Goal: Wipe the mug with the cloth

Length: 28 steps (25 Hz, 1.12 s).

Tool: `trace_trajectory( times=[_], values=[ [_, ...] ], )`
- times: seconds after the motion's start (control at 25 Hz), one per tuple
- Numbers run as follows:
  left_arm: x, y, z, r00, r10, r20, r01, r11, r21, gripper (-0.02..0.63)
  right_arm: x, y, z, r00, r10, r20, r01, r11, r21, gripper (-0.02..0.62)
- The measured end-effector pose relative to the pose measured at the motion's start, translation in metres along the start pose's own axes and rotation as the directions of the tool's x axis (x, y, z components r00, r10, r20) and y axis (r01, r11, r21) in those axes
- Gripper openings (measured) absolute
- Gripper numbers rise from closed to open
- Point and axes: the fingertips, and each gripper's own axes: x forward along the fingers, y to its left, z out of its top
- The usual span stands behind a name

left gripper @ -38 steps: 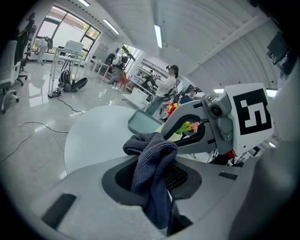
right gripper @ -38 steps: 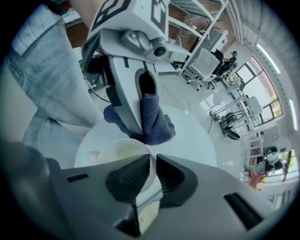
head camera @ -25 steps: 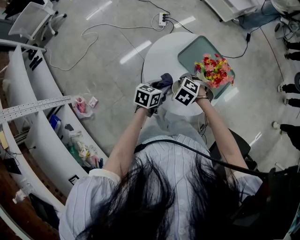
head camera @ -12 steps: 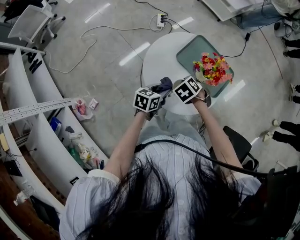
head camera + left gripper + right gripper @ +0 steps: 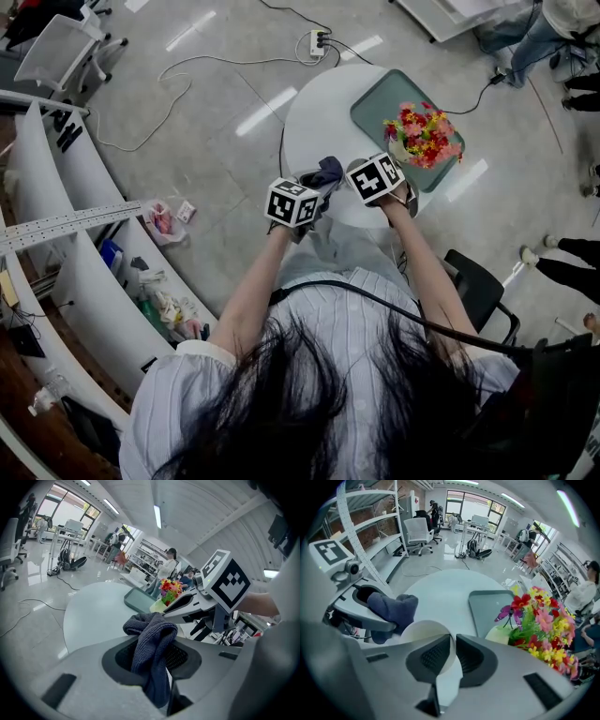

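My left gripper [image 5: 317, 184] is shut on a dark blue-grey cloth [image 5: 326, 171], which bunches up above the jaws [image 5: 152, 637]. Just to its right, my right gripper [image 5: 356, 171] is shut on the wall of a white mug [image 5: 423, 633], one jaw inside the rim and one outside. In the right gripper view the cloth [image 5: 392, 608] hangs from the left gripper [image 5: 377, 616] close beside the mug's rim; contact cannot be told. Both are held over the near edge of a round white table [image 5: 314, 117]. In the head view the mug is hidden under the marker cube.
A grey-green tray [image 5: 375, 105] lies on the table's far right, with a vase of bright flowers [image 5: 424, 136] on it. White curved shelving [image 5: 66, 262] with clutter runs along the left. A black chair [image 5: 478, 281] stands to the right, and cables and a power strip [image 5: 317, 39] lie on the floor.
Both grippers stay close together at the table's near edge. The right one has turned slightly, so less of the mug shows under its cube.
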Motion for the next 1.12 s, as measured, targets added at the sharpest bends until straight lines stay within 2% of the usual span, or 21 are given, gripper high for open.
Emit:
trace_trajectory(
  times=[0.08,0.32,0.64,0.84,0.96,1.12],
  values=[
    [-0.003,0.000,-0.001,1.000,-0.001,0.003,0.001,1.000,0.002,0.114,-0.001,0.000,0.000,1.000,-0.009,0.029,0.009,1.000,0.012,0.055],
    [-0.018,0.005,-0.003,1.000,0.007,0.004,-0.007,1.000,-0.002,0.114,-0.014,-0.002,0.002,0.994,-0.009,0.104,-0.004,0.991,0.131,0.055],
    [-0.043,0.011,-0.003,1.000,0.022,0.018,-0.021,1.000,-0.011,0.114,-0.047,-0.005,0.003,0.984,-0.010,0.177,-0.022,0.984,0.176,0.055],
    [-0.060,0.013,-0.001,0.999,0.027,0.038,-0.026,0.999,-0.028,0.114,-0.064,0.006,-0.002,0.966,0.015,0.259,-0.096,0.948,0.305,0.055],
    [-0.068,0.013,0.000,0.999,0.018,0.046,-0.017,1.000,-0.024,0.114,-0.070,0.007,-0.011,0.957,0.001,0.289,-0.108,0.929,0.353,0.055],
    [-0.072,0.019,-0.004,1.000,0.010,0.015,-0.011,1.000,0.009,0.114,-0.077,0.009,-0.022,0.950,-0.031,0.309,-0.106,0.904,0.415,0.054]
  ],
)
